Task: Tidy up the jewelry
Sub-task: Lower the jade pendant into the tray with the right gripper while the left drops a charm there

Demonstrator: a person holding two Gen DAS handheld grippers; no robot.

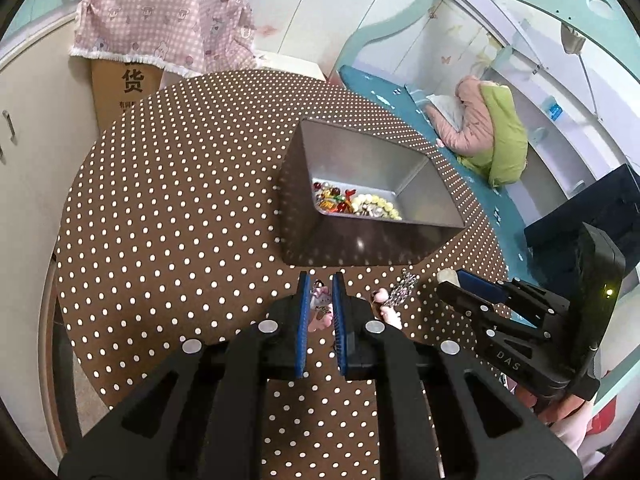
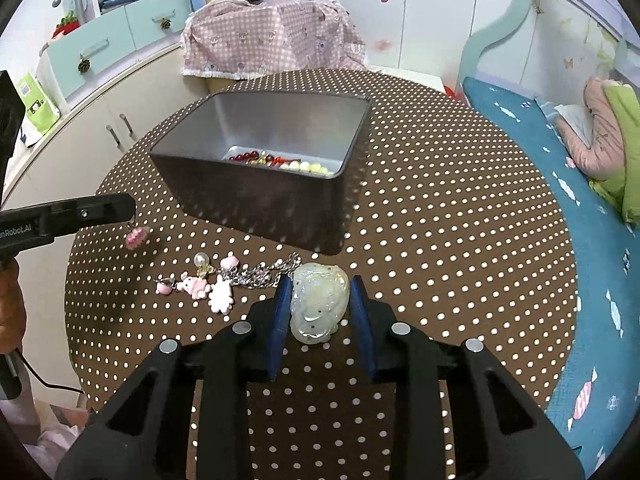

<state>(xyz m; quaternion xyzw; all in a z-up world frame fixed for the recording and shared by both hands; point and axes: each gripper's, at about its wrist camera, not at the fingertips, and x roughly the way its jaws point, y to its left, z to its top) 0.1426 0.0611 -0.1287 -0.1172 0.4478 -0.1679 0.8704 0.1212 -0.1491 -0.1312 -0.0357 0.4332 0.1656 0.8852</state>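
- Left wrist view puts your left gripper [image 1: 320, 300] nearly closed on a small pink charm [image 1: 320, 300], which sits pinched between the blue pads [image 1: 304, 312] and looks lifted off the dotted tablecloth [image 1: 180, 220].
- Just right of those fingers lies the silver chain [image 1: 402, 290] with more pink charms [image 1: 390, 314], still on the cloth.
- Your right gripper [image 2: 322, 304] has its jaws drawn in around a pale jade pendant [image 2: 320, 304]. The left pad touches it; the right pad seems to leave a thin gap, so I cannot tell whether the grip is firm. The pendant appears to rest on the cloth.
- Left of the right gripper, the chain bracelet [image 2: 256, 276] spreads out with a pearl bead [image 2: 202, 259] and pink bear charms [image 2: 196, 286].
- Ahead of both grippers stands the metal tin [image 2: 256, 200], open-topped. Inside it you already have red beads [image 2: 248, 157] and a cream bead bracelet [image 2: 306, 167].
- By my reading, the task is partly done: two bead strands are stowed, while the charm, the pendant and the chain bracelet remain outside.
- Beyond the table you can see a pink checked cover [image 2: 272, 44] over a box and a blue bed [image 2: 580, 260] to the right.
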